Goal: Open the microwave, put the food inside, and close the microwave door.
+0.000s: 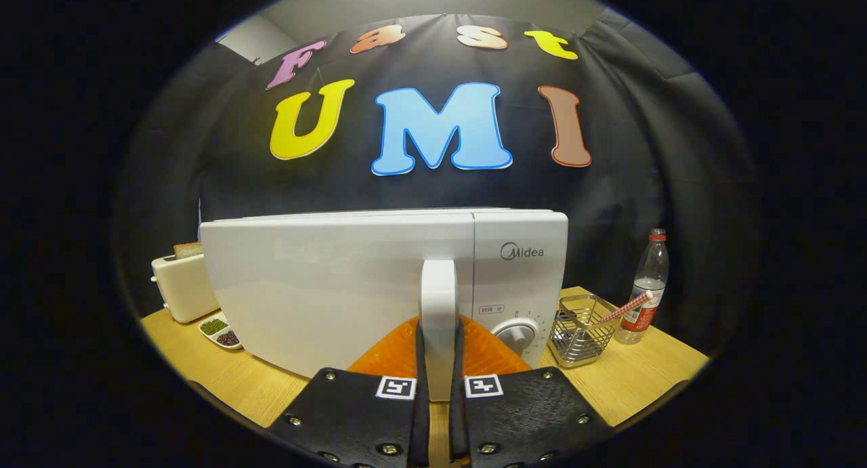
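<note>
**Gripper hardware**

The handheld two-finger gripper (439, 359) has two broad, flat, textured mounting plates fastened with round metal screws near their edges. Each plate carries a square black-and-white fiducial marker by its inner front corner. Its narrow fingers (420, 359) run forward in parallel.
</note>
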A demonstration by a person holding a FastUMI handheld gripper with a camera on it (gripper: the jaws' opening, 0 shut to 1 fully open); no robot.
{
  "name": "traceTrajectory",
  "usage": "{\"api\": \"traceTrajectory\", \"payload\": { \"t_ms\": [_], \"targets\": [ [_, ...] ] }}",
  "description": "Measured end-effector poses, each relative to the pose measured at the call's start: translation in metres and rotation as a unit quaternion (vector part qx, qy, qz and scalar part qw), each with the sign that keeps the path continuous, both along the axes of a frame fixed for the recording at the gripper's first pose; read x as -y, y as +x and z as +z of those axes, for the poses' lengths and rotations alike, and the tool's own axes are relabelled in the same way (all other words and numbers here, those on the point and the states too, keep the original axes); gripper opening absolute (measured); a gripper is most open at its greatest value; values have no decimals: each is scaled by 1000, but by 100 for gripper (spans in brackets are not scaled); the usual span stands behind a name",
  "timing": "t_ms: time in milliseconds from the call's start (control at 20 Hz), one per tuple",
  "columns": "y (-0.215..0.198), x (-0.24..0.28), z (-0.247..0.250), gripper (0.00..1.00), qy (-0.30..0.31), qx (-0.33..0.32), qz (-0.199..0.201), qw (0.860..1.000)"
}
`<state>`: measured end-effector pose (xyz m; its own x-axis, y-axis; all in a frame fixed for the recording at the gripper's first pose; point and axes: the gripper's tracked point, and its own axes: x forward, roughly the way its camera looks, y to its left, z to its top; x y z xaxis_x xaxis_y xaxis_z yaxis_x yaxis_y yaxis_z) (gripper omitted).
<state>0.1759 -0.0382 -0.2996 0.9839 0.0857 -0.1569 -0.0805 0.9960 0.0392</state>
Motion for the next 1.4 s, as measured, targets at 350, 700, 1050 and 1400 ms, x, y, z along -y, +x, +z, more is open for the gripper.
{"api": "traceTrajectory", "payload": {
  "t_ms": [350,700,1050,1400],
  "targets": [
    [-23,-1,4,10,-42,9,-9,999],
    [-113,-34,5,9,-24,-26,93,995],
    [-200,-97,12,9,-5,-40,204,978],
    [-268,-165,16,9,9,-41,258,965]
  ]
}}
